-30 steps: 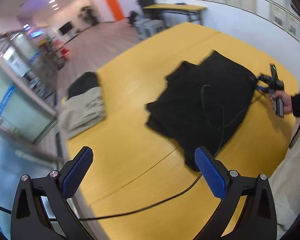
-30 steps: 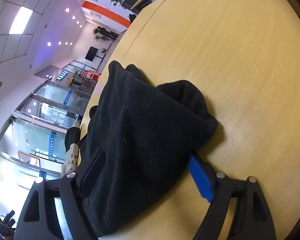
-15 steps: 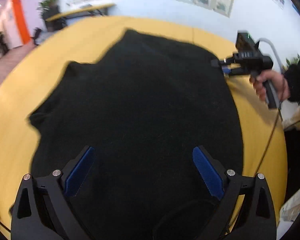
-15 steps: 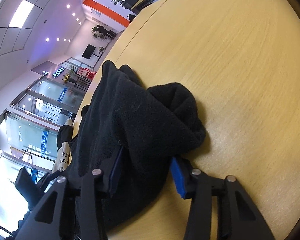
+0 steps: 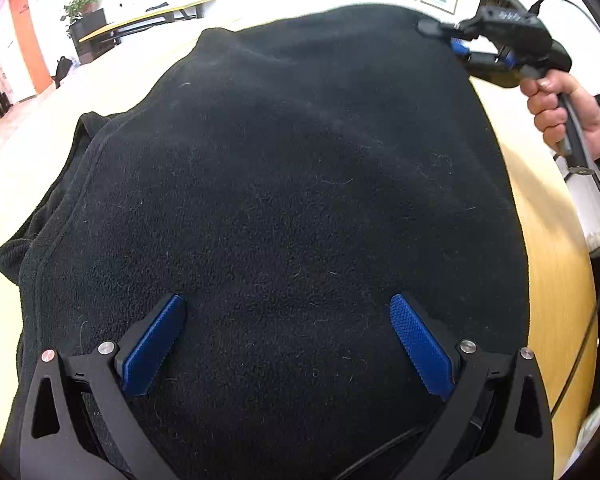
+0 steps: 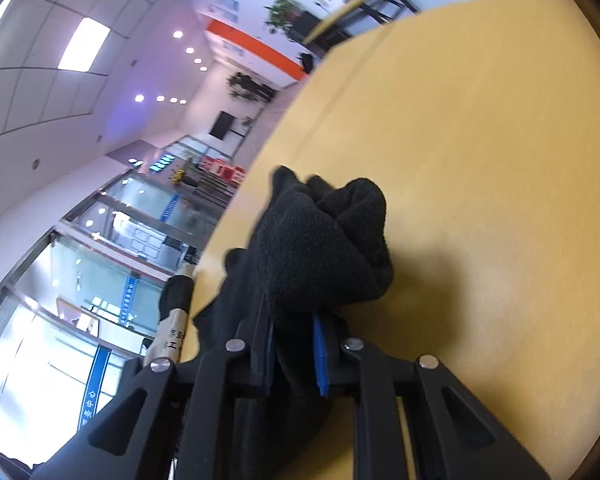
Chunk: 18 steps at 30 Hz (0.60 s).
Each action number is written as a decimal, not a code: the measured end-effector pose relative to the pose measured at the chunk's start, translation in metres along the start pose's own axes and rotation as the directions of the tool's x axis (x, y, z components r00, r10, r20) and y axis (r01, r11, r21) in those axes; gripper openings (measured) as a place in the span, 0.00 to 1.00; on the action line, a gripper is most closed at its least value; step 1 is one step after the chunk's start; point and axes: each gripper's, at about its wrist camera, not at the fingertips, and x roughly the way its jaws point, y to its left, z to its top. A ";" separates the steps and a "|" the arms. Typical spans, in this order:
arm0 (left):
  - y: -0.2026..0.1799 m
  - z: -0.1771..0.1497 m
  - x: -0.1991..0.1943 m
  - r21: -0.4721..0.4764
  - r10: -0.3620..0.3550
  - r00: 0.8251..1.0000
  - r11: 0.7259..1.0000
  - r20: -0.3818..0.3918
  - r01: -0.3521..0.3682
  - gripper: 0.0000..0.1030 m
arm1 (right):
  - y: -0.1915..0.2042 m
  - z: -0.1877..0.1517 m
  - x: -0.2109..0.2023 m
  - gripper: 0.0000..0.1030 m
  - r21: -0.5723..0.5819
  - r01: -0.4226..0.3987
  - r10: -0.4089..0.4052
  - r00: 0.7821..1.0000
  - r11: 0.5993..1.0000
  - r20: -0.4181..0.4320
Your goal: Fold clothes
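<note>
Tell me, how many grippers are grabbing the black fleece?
1. The right gripper is shut on a bunched corner of the black fleece. The left gripper is open above it, grabbing nothing.

Black gripper (image 5: 286, 340), blue pads (image 5: 420, 346), silver screws

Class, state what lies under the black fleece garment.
The black fleece garment lies on the yellow table, visible around its edges. Whatever is beneath its middle is hidden.

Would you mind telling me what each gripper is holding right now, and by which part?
The right gripper is shut on a bunched corner of the black fleece garment. The left gripper is open above the fleece, holding nothing.
</note>
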 end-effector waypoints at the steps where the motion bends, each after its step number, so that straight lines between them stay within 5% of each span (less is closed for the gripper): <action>1: -0.001 0.005 0.000 -0.001 0.005 1.000 1.000 0.004 -0.005 1.00 | 0.004 0.004 -0.001 0.16 -0.018 -0.019 0.019 1.000 1.000 -0.007; 7: -0.003 0.032 0.014 -0.014 -0.010 1.000 1.000 -0.003 0.010 1.00 | 0.027 0.018 -0.001 0.16 -0.134 -0.137 0.130 0.990 0.981 -0.064; 11: -0.015 0.058 0.008 0.066 0.019 0.996 0.998 0.084 -0.025 0.98 | 0.040 0.019 0.005 0.16 -0.163 -0.194 0.180 0.979 0.967 -0.100; 18: -0.026 0.065 0.048 0.072 -0.020 1.000 0.997 0.021 0.018 1.00 | 0.031 0.023 0.007 0.16 -0.121 -0.210 0.196 0.974 0.970 -0.112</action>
